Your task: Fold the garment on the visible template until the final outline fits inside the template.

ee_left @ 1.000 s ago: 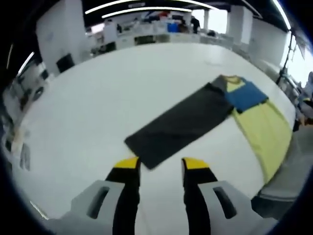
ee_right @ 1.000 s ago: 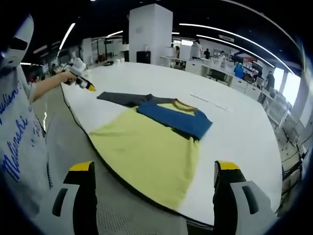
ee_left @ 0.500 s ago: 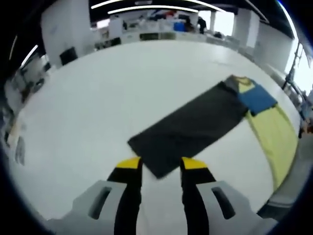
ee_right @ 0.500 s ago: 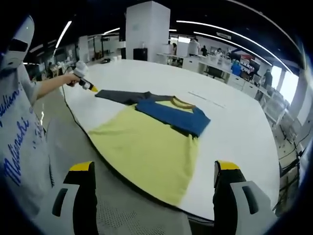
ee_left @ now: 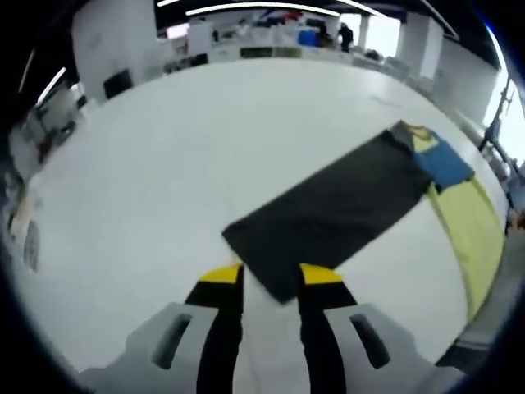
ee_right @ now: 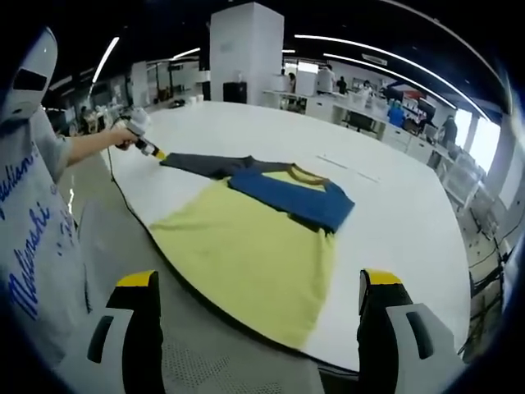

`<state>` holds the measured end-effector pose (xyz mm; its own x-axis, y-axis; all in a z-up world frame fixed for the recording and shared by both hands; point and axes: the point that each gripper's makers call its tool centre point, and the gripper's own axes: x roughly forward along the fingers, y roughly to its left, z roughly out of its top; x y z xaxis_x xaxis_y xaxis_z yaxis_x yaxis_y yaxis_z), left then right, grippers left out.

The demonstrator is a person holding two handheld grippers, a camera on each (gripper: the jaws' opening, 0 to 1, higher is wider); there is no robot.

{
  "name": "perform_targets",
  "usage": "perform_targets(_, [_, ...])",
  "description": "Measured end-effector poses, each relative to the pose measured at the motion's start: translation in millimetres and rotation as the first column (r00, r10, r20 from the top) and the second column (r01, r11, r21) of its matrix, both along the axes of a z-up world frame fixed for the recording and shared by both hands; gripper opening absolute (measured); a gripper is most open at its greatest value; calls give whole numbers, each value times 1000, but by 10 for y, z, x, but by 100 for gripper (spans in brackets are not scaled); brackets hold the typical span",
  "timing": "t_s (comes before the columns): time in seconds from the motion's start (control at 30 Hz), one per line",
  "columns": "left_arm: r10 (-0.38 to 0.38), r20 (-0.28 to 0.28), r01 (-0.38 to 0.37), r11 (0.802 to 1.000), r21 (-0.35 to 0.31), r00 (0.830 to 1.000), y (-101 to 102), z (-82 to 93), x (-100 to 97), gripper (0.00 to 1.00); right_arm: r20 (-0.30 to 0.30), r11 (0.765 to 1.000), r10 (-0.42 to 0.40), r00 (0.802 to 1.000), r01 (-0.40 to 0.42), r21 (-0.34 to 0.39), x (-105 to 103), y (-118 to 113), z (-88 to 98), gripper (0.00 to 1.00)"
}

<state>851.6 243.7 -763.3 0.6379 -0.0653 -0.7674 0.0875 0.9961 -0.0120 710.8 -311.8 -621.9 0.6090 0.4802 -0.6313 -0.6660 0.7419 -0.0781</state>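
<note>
Garment (ee_right: 271, 226) lies partly folded at the worktop's (ee_left: 164, 164) near edge; your left hand-held gripper (ee_left: 271, 275) has closed in, slightly parted, astride the dark template's (ee_left: 328, 217) corner, while the right hand-held gripper (ee_right: 258, 283) hangs wide, empty.

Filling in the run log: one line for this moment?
left gripper: open, jaws straddling corner of dark template | right gripper: open, back from table edge | garment: partly folded, overhanging table

The garment (ee_right: 254, 238) is a yellow shirt with a blue sleeve folded across its chest and a yellow collar. It lies flat, its hem overhanging the table edge. The template (ee_left: 332, 213) is a dark grey rectangular sheet, flat, with one end beneath the garment's collar end.
</note>
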Motion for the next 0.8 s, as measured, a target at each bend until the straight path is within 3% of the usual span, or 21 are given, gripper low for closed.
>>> perform_targets(0.53, [38, -30, -39, 999, -18, 999, 65, -136, -54, 20, -3, 999, 6, 1000, -7, -32, 10, -1, -15, 100])
perform_targets(0.8, [35, -29, -36, 999, -36, 999, 97, -138, -43, 19, 7, 1000, 15, 1000, -15, -7, 13, 87, 23, 100])
